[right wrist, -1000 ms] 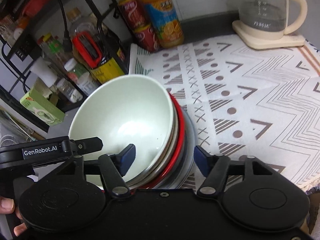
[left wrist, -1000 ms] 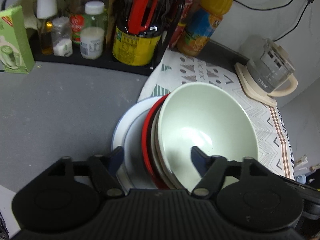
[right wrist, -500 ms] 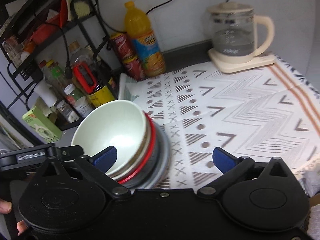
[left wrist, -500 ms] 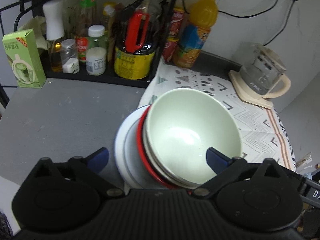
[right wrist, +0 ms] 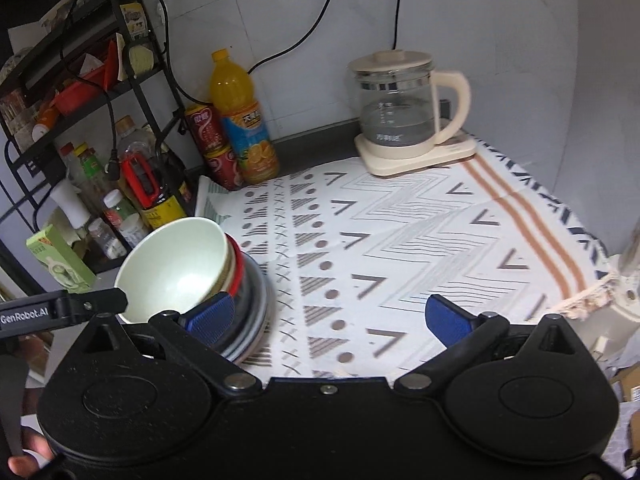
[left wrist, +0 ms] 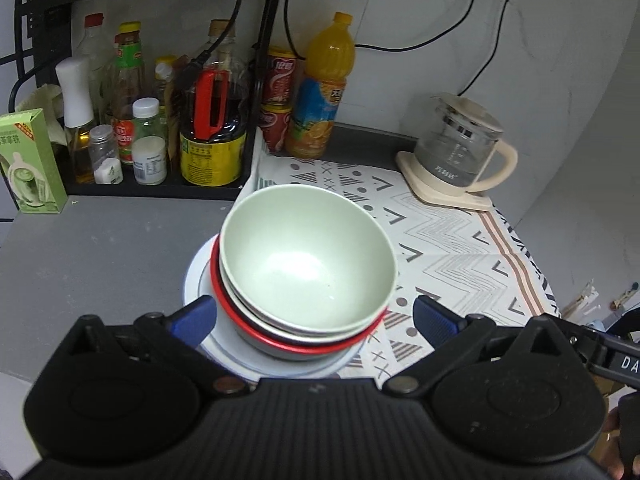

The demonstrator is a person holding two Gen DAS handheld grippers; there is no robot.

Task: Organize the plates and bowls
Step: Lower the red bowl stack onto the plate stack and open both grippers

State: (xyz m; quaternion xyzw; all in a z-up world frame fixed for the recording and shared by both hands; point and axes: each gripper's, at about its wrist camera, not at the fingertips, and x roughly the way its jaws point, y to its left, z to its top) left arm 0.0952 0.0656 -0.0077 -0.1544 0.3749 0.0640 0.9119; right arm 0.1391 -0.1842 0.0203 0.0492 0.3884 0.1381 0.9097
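Observation:
A stack of dishes stands at the seam of the grey counter and the patterned cloth. A pale green bowl (left wrist: 308, 256) sits on top, over a red-rimmed bowl (left wrist: 280, 344) and a white plate (left wrist: 196, 272) at the bottom. My left gripper (left wrist: 314, 314) is open and empty, pulled back above the near side of the stack. In the right wrist view the same green bowl (right wrist: 176, 268) and stack sit at the left. My right gripper (right wrist: 328, 316) is open and empty, above the cloth to the right of the stack.
A black rack with bottles and jars (left wrist: 152, 128) stands at the back left, with a green carton (left wrist: 28, 164) beside it. An orange juice bottle (left wrist: 320, 92) and red cans stand at the back. A glass kettle (right wrist: 404, 108) stands on the patterned cloth (right wrist: 420, 232).
Both grippers opened wide, let go of the stack and drew back and up. The stack stays put on the counter, and the right gripper has shifted to the right of it.

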